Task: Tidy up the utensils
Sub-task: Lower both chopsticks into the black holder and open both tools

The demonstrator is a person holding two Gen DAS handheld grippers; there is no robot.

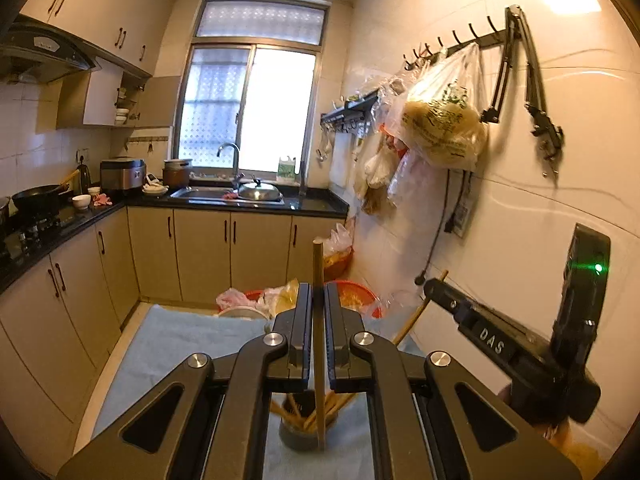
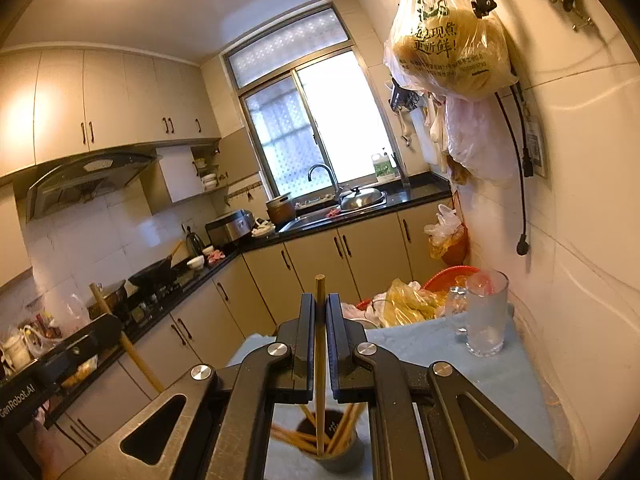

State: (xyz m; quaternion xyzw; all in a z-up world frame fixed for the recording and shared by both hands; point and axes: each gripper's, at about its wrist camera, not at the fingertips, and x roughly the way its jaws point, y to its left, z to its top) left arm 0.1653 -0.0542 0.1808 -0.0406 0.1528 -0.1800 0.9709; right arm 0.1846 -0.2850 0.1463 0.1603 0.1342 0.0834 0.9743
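glass mug (image 2: pixel 486 314) shows only beside right claw (image 2: pixel 319 312), gripping chopstick (image 2: pixel 319 360).

Bare blue cloth (image 2: pixel 472 376) is lying open between the chopstick-filled holder (image 2: pixel 336 452) and the glass mug (image 2: pixel 486 316), while the mug, the tiled wall (image 2: pixel 580 240) and piled bags (image 2: pixel 404 300) are crowding the far right corner.
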